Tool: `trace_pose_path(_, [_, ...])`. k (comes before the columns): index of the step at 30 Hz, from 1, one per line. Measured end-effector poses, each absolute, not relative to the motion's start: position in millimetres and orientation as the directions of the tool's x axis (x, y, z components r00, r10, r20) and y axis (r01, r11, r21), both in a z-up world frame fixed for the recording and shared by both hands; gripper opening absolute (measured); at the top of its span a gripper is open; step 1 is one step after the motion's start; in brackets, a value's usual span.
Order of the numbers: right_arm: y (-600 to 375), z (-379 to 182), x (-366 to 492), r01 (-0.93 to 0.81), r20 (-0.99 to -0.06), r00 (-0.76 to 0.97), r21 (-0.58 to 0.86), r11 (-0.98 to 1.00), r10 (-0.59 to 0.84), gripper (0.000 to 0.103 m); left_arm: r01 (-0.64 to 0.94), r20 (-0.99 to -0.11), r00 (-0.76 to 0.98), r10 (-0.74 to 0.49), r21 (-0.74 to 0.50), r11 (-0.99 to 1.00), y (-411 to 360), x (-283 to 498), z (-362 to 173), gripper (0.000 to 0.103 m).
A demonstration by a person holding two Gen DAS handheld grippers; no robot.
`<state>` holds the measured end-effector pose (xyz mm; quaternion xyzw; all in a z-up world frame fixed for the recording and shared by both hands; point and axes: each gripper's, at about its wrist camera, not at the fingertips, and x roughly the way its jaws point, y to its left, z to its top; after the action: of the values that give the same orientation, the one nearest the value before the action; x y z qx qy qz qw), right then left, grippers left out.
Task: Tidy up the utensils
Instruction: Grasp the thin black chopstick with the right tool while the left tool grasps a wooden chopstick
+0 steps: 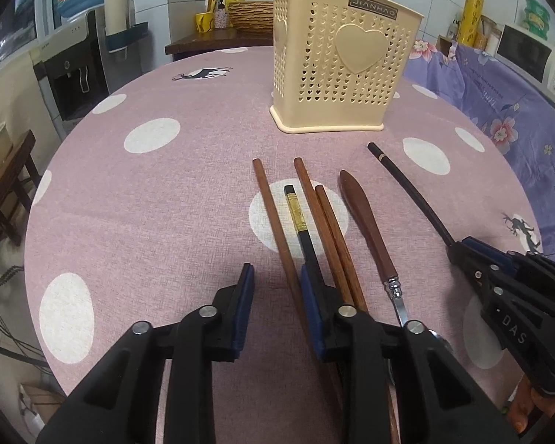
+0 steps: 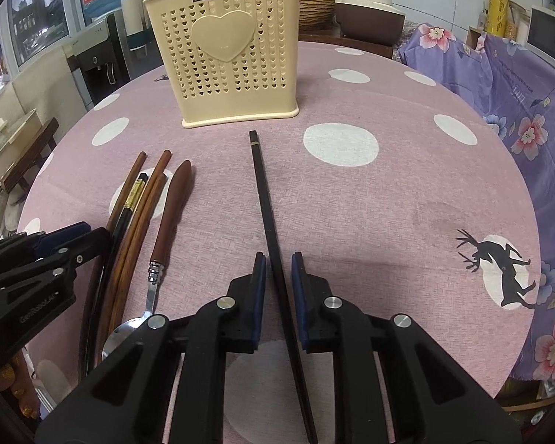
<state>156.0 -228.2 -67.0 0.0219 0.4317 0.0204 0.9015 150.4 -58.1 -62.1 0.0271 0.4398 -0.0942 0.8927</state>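
A cream perforated utensil holder (image 1: 336, 55) (image 2: 225, 48) stands at the far side of the table, with handles sticking out of its top. In front of it lie three brown chopsticks (image 1: 325, 222), a black chopstick with a gold band (image 1: 298, 214) and a wooden-handled spoon (image 1: 366, 229). My left gripper (image 1: 277, 288) is open over them, one brown chopstick (image 1: 270, 203) running between its jaws close to the right pad. To the right, my right gripper (image 2: 279, 277) is shut on a plain black chopstick (image 2: 266, 199), which lies pointing towards the holder.
The round table wears a pink cloth with white dots (image 1: 148, 203). A purple floral cloth (image 1: 499, 103) covers furniture at the right. A water dispenser (image 1: 74, 74) and a wooden stool (image 1: 7, 185) stand off the left edge. A woven basket (image 1: 248, 14) sits behind the holder.
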Motion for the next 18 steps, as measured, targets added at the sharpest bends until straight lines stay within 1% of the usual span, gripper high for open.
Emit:
trace_pose_path(2, [-232,-67,155,-0.016,-0.777,0.626,0.070,0.997,0.065,0.015,0.197,-0.789,0.601,-0.130,-0.012,0.980,-59,150,-62,0.020])
trace_pose_path(6, [-240,-64,156,-0.014,-0.775,0.628,0.085,0.996,0.074,0.016,0.205,-0.791,0.595,-0.141,-0.020,0.978,-50,152,-62,0.015])
trace_pose_path(11, [-247,-58,167,-0.066,-0.771,0.622,0.118,0.991,0.134,0.018,0.189,-0.791,0.598,-0.128,-0.016,0.982,-37,156,-62,0.014])
trace_pose_path(13, [-248,-57,174,-0.090,-0.774,0.612,0.137,0.987,0.163,0.024,0.186,-0.791,0.595,-0.139,-0.033,0.982,-32,160,-62,0.014])
trace_pose_path(14, [-248,-56,178,-0.103,-0.776,0.605,0.147,0.984,0.180,0.025,0.188,-0.791,0.594,-0.147,-0.042,0.981,-30,162,-62,0.014])
trace_pose_path(18, [-245,-51,193,-0.141,-0.774,0.595,0.164,0.976,0.216,0.026,0.187,-0.797,0.581,-0.169,-0.071,0.980,-26,167,-61,0.014])
